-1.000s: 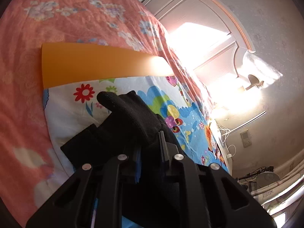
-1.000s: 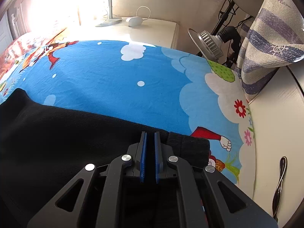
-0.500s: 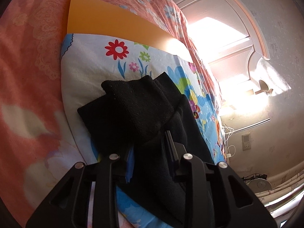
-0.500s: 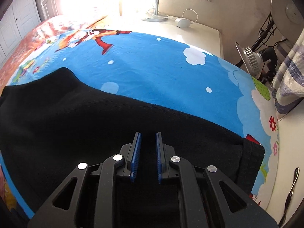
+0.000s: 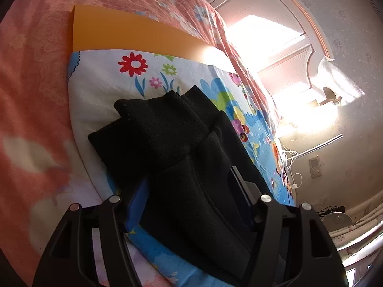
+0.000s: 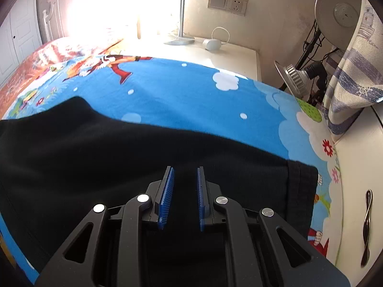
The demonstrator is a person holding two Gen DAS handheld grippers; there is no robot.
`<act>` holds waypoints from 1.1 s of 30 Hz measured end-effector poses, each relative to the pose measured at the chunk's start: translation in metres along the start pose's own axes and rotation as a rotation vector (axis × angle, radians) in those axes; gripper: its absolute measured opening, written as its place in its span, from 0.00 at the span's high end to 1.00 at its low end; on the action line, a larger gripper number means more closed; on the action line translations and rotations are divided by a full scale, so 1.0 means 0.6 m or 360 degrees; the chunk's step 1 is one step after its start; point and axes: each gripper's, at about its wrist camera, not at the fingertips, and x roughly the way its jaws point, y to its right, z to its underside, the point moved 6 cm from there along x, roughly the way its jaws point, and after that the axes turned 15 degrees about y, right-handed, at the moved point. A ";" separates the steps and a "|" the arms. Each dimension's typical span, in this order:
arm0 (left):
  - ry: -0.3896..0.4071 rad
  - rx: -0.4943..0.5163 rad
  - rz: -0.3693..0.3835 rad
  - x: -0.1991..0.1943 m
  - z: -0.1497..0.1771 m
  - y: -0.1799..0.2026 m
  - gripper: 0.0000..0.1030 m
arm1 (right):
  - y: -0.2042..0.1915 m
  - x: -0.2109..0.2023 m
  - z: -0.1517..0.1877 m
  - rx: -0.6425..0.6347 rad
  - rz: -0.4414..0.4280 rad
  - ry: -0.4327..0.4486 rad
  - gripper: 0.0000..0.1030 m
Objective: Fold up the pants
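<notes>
Black pants (image 5: 182, 157) are laid on a cartoon-printed blue cloth (image 6: 182, 100) spread over a pink floral bed cover (image 5: 31, 95), with an orange board (image 5: 124, 33) lying beyond the cloth's far left end. In the left wrist view the leg cuffs are seen stacked, one bunched and slightly skewed over the other. The left gripper (image 5: 189, 186) is held wide open, its jaws standing on either side of the leg fabric without pinching it. In the right wrist view the waistband end (image 6: 300, 191) is seen near the cloth's right edge, close to a white cabinet (image 6: 354, 179). The right gripper (image 6: 183, 191) is parted too, and nothing is clamped between its blue pads (image 6: 167, 189); the fabric lies beneath them.

One lengthwise fold is judged to be done, with a crosswise fold still to be made. Trouble is most likely at the cuffs: if only the top layer is caught, the lower leg would be left behind and the stack would shear apart. A shallow pinch on this thick fleece could slip during lifting. Should the printed cloth be grabbed along with the pants, it would be dragged and the fold spoiled
</notes>
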 end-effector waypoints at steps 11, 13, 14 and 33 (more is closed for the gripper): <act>0.0121 0.0836 0.0074 -0.006 0.023 0.195 0.35 | 0.016 -0.083 0.079 0.0037 0.0123 0.0071 0.93; 0.0002 0.1100 0.0182 0.030 0.073 0.266 0.35 | 0.014 -0.090 0.086 0.0024 0.0151 0.0146 0.92; -0.0059 0.1205 0.0233 0.048 0.098 0.296 0.35 | 0.015 -0.093 0.087 0.0052 0.0164 0.0148 0.92; 0.0057 0.1571 -0.0068 0.157 0.140 0.372 0.34 | -0.064 -0.153 0.067 0.0050 0.0042 0.0207 0.92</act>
